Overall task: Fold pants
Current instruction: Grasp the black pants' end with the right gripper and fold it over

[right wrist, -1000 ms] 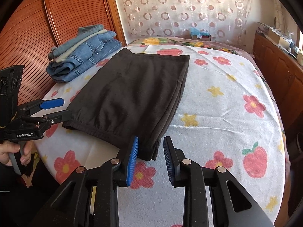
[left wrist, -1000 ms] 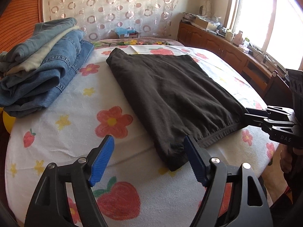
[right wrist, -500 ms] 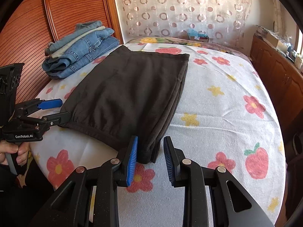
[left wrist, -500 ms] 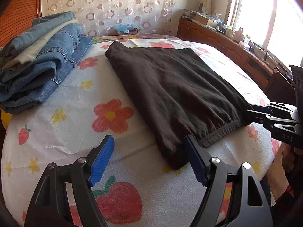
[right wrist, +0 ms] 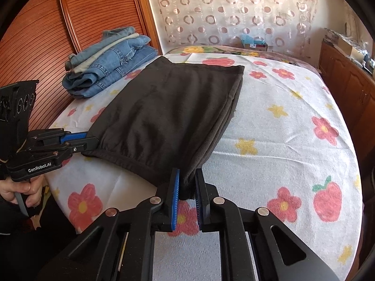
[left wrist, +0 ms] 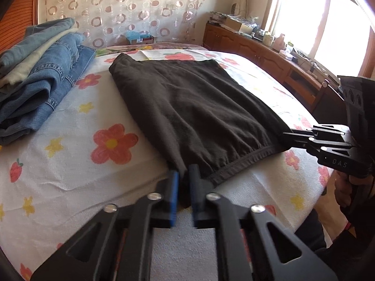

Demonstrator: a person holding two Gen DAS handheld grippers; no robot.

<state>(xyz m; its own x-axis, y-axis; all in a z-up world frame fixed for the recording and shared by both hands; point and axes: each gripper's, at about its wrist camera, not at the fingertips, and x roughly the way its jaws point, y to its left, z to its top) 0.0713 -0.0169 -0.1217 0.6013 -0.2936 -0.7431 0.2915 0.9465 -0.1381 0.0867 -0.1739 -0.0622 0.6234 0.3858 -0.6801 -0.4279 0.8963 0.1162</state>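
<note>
Both tongs, left (left wrist: 183, 178) and right (right wrist: 187, 178), have just closed, each pinching a near corner of the dark pants (left wrist: 199, 103)

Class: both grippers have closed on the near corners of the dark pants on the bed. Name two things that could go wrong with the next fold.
1. The right gripper pinches several stacked layers of the dark pants; an inner layer may slip out.
2. The folded jeans lie close beside the pants; a wide swing could catch them.
</note>
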